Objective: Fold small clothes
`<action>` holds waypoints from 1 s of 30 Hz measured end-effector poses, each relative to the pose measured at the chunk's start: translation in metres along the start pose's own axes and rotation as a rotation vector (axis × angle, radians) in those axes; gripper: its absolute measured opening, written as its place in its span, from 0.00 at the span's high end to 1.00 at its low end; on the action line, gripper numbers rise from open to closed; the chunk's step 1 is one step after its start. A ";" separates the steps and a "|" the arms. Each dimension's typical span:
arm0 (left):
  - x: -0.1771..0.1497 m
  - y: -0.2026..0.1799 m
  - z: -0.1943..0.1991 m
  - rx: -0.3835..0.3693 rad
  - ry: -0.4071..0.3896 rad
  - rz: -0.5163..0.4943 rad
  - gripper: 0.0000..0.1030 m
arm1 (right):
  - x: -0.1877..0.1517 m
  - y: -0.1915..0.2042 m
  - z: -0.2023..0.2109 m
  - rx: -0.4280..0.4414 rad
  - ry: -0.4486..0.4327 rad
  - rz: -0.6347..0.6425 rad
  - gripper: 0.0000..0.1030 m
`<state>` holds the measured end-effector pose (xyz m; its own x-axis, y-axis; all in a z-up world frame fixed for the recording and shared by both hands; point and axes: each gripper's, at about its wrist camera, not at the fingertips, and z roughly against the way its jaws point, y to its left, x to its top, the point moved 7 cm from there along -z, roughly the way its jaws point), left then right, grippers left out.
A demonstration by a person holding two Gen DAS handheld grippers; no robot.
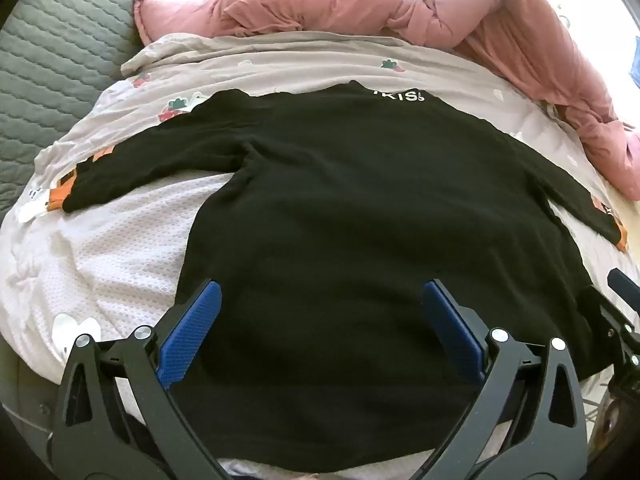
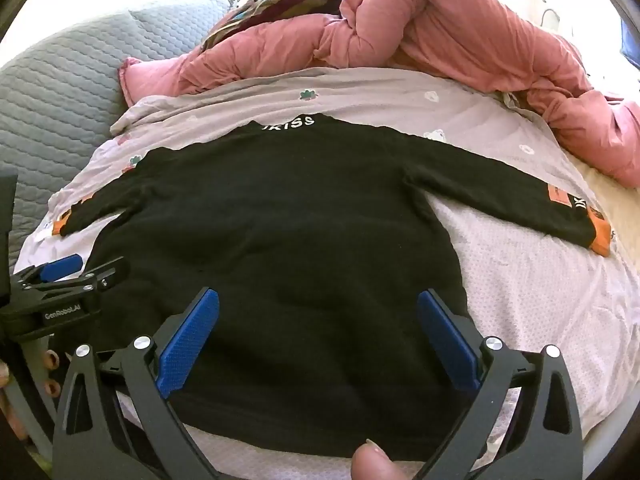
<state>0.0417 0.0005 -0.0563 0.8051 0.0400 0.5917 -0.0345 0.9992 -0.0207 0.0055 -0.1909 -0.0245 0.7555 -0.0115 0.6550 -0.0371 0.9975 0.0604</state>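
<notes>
Black sweater (image 1: 340,208) flat on printed sheet (image 1: 280,68), tools apart

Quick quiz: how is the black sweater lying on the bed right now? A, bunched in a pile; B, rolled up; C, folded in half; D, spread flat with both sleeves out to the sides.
D: the black sweater lies flat, one sleeve stretched to each side.

The sweater (image 1: 344,208) lies flat on the bed sheet (image 1: 120,248), collar away from the grippers, sleeves spread to both sides. The quilt (image 2: 460,36) is bunched behind it, beyond the collar. The left gripper (image 1: 318,320) and right gripper (image 2: 318,328) hover side by side over the hem, left one nearer the left sleeve.
</notes>
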 end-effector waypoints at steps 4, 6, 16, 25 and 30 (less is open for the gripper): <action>0.000 0.001 0.001 0.005 -0.005 -0.002 0.08 | 0.002 0.001 0.001 0.000 -0.015 0.004 0.04; 0.000 -0.005 0.002 -0.005 -0.009 -0.001 0.08 | 0.002 0.003 0.006 -0.008 -0.024 0.014 0.04; 0.000 -0.003 0.006 -0.012 -0.016 -0.002 0.08 | 0.004 0.007 0.011 -0.003 -0.033 0.021 0.04; -0.001 -0.004 0.009 -0.010 -0.020 -0.008 0.08 | 0.004 0.009 0.014 -0.002 -0.037 0.031 0.04; -0.001 -0.005 0.009 -0.008 -0.019 -0.008 0.08 | 0.004 0.011 0.015 0.004 -0.035 0.041 0.04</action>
<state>0.0360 -0.0042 -0.0497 0.7943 0.0320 0.6067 -0.0233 0.9995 -0.0222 -0.0017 -0.1814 -0.0100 0.7297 0.0268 0.6832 -0.0705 0.9969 0.0362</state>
